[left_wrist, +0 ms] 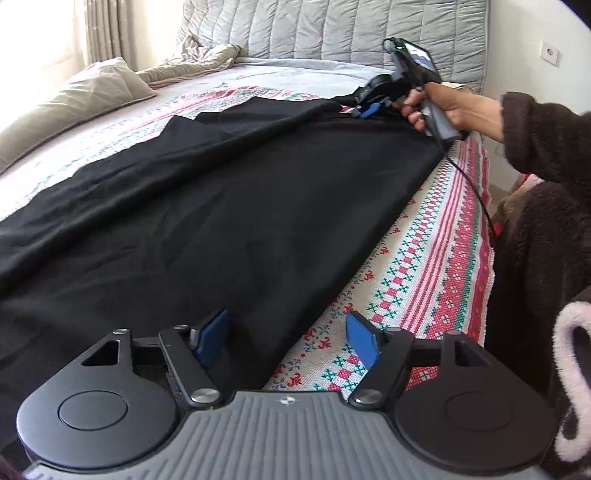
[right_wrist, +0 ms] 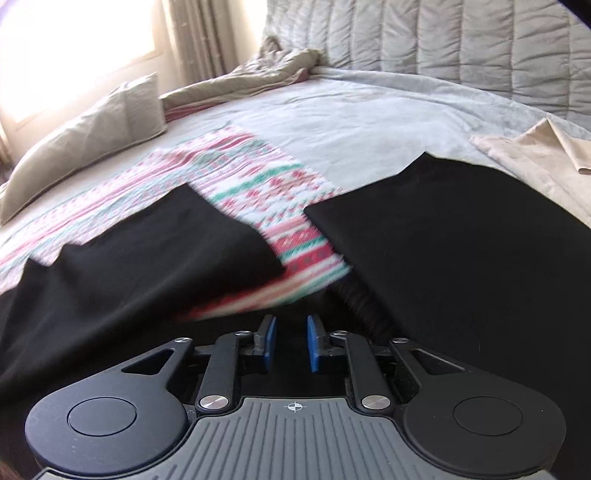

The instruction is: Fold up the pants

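Black pants lie spread along a bed on a patterned red, green and white blanket. My left gripper is open low over the near end of the pants, its blue pads on either side of the fabric's right edge. My right gripper is at the far end, held by a hand, down on the black cloth. In the right wrist view the right gripper has its blue pads apart with a narrow gap, over black fabric; two black sections spread left and right with blanket between them.
A grey pillow lies at the far left by the curtained window. A quilted grey headboard stands behind. A beige cloth lies at the far right. The bed edge runs along the right, beside the person's dark fleece sleeve.
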